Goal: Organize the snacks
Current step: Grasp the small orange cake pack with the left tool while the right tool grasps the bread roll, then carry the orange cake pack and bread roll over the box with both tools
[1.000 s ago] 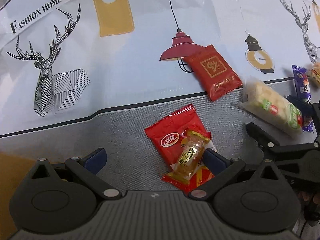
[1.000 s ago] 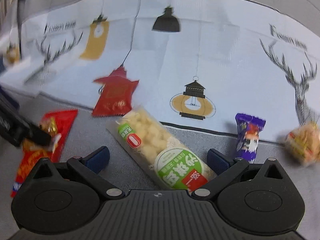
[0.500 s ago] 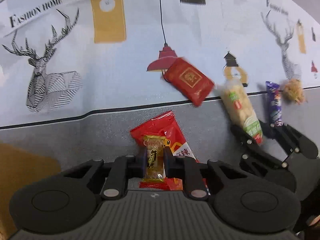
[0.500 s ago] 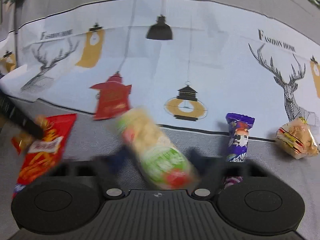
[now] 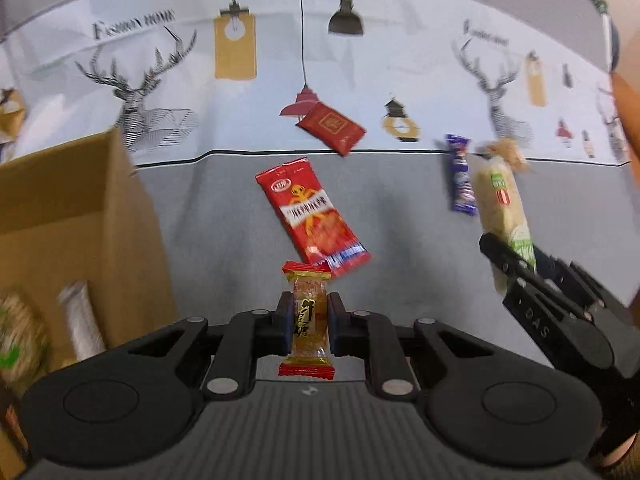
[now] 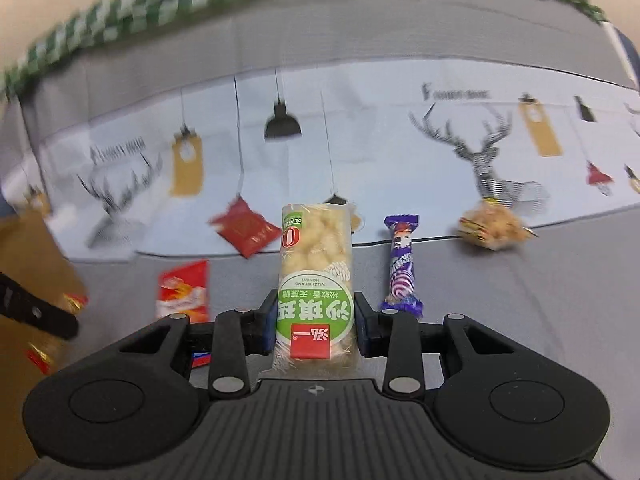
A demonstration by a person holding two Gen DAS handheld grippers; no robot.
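The left claw is pinching a candy upright at its middle, keeping it steady; the box is waiting to its left; the right claw is clamping a puffed bar lengthwise, ready for boxing.

1. Even, soft indoor light in both views; no hard shadows, source not visible.
2. Strong fisheye warp: the printed white-and-grey tablecloth has its border line bowed, and the corners vignette to black.
3. Left view mostly sharp at centre; the small amber wrapped candy is readable. The open brown cardboard box smears at the left edge, its contents blurred.
4. The long clear pack of pale puffed snack with a green label is crisp in the right view, motion-blurred in the left.
5. Right view background streaked: the green-white checked strip and deer prints are soft.
6. Mild glare on the glossy red snack packet.
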